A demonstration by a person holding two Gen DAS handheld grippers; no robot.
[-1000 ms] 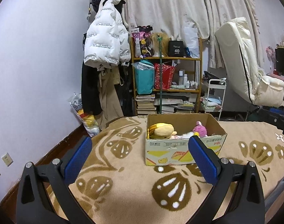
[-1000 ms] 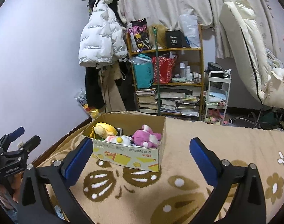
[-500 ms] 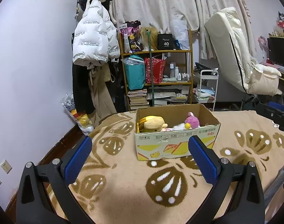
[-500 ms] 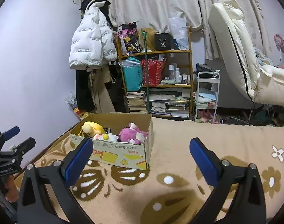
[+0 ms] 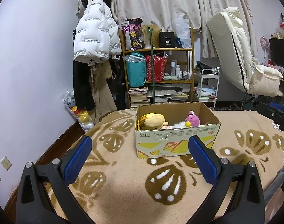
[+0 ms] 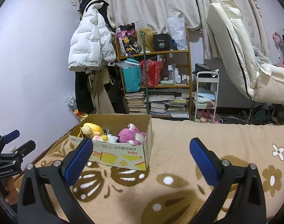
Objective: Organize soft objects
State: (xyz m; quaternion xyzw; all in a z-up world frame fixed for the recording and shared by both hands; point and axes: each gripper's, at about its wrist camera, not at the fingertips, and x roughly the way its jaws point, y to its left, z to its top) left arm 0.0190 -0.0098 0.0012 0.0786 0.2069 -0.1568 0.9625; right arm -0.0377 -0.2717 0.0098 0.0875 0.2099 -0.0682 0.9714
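both the left gripper (image 5: 140,153) and right gripper (image 6: 141,154), jaws wide apart and empty, have drawn nearer the cardboard box (image 5: 177,141) already holding the plush toys (image 6: 130,135), suggesting a pick is next.

Home bedroom: blanket-covered bed (image 5: 123,183), hung coats (image 5: 95,37), cluttered shelf (image 5: 158,71).

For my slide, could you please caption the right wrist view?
Open right gripper above a patterned blanket, facing a cardboard box of plush toys.
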